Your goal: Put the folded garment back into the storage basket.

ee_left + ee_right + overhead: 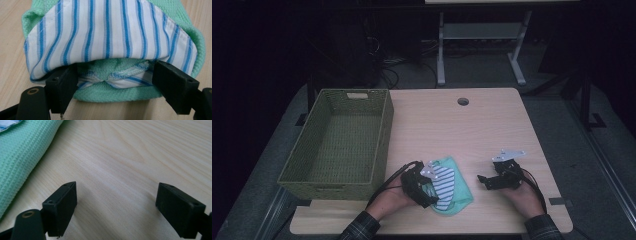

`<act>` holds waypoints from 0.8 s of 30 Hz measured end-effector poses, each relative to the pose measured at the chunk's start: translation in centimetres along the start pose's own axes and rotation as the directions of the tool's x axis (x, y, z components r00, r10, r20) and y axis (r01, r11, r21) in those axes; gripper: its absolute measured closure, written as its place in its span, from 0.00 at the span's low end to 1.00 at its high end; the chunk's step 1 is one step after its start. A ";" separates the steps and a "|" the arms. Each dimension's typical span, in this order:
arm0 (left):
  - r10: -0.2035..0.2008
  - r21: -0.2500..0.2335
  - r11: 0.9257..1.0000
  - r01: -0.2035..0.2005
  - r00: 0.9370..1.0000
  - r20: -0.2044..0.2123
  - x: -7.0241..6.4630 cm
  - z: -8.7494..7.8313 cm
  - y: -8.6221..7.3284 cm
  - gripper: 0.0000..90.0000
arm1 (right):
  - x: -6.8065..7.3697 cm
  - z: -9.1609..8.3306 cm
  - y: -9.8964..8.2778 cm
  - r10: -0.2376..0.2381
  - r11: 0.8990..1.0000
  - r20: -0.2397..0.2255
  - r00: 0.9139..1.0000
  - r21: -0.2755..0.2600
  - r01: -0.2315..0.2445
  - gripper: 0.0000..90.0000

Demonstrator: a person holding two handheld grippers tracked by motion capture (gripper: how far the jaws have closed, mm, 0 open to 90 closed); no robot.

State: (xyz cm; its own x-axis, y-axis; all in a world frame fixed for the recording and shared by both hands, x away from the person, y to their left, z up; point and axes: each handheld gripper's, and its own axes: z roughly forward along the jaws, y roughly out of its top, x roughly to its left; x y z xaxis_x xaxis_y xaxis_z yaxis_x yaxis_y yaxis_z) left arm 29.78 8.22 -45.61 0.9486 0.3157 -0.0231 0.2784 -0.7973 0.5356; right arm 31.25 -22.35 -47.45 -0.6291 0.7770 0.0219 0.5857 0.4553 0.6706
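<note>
Striped cloth (107, 32) between left claw (115, 82) jaws, woven basket (337, 145) overhead.

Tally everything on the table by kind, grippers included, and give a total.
Woven green basket: 1
Green cloth: 1
Blue-and-white striped cloth, lying on the green one: 1
Handheld grippers: 2, the left gripper at the cloths, the right gripper over bare table
Total: 5

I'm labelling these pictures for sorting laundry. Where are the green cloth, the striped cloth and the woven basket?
green cloth (462, 192): high view, on its right edge.
striped cloth (107, 32): left gripper view, on the middle of its top layer.
woven basket (384, 135): high view, on its right wall.
</note>
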 end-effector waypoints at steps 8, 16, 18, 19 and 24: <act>0.011 0.037 0.999 -0.011 1.000 -0.009 -0.1 0.0 0.4 0.25 | -0.1 0.2 -0.3 0.018 1.000 -0.003 1.000 -0.020 -0.018 0.11; 0.006 0.044 0.999 -0.006 1.000 -0.010 0.0 -0.4 0.5 0.44 | 0.0 0.5 -0.5 0.027 0.998 0.002 1.000 -0.049 -0.027 0.07; 0.012 0.052 0.999 -0.011 1.000 -0.008 0.0 -0.5 0.5 0.46 | 0.0 0.6 -0.5 0.028 0.998 0.004 1.000 -0.053 -0.028 0.07; 0.013 0.055 0.998 -0.013 1.000 -0.006 0.0 -0.5 0.6 0.49 | 0.0 0.6 -0.5 0.029 0.998 0.005 1.000 -0.055 -0.028 0.07; 0.005 0.054 0.999 -0.004 1.000 -0.002 -0.1 -0.5 0.7 0.62 | 0.1 0.6 -0.5 0.038 0.998 0.009 0.999 -0.054 -0.037 0.07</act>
State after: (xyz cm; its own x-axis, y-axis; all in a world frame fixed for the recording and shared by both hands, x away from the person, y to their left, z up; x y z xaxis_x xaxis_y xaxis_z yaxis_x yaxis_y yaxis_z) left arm 29.83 7.91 -44.76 0.9495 0.3131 -0.0190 0.2819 -0.8252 0.4894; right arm 31.20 -22.30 -48.23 -0.6018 0.7976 0.0402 0.5804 0.4023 0.7080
